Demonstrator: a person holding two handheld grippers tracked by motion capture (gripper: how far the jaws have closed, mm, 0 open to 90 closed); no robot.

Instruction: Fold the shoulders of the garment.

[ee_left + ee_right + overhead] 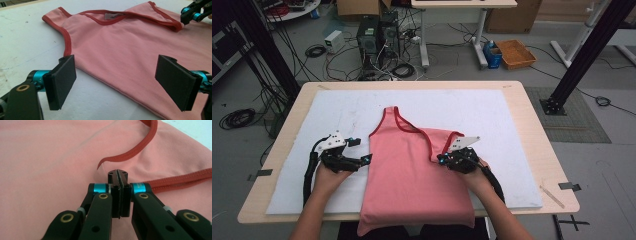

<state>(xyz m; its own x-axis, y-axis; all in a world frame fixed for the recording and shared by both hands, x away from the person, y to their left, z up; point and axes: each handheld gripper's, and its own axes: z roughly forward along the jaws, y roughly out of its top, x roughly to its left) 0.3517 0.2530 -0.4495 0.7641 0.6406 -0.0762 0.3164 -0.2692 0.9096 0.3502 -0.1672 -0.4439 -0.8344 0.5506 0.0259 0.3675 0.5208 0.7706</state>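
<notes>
A pink tank top [412, 170] with dark red trim lies flat on the white mat [342, 110], its hem hanging over the table's near edge. My right gripper [441, 159] sits on the top's right armhole, where the strap is folded over. In the right gripper view its jaws [117, 173] are shut, pinching the pink fabric [50, 157] beside the red trim [125, 157]. My left gripper [362, 150] is at the top's left side. In the left gripper view it [117, 82] stands open, low over the top's side edge [125, 50], pads apart and touching nothing. The right gripper [185, 20] appears far off by the folded strap.
The mat covers most of the wooden table [532, 130]. Beyond the table's far edge the floor holds computer towers [377, 35], loose cables, an orange crate [515, 53] and a black frame post [577, 65]. A tape strip [552, 196] lies at the table's near right corner.
</notes>
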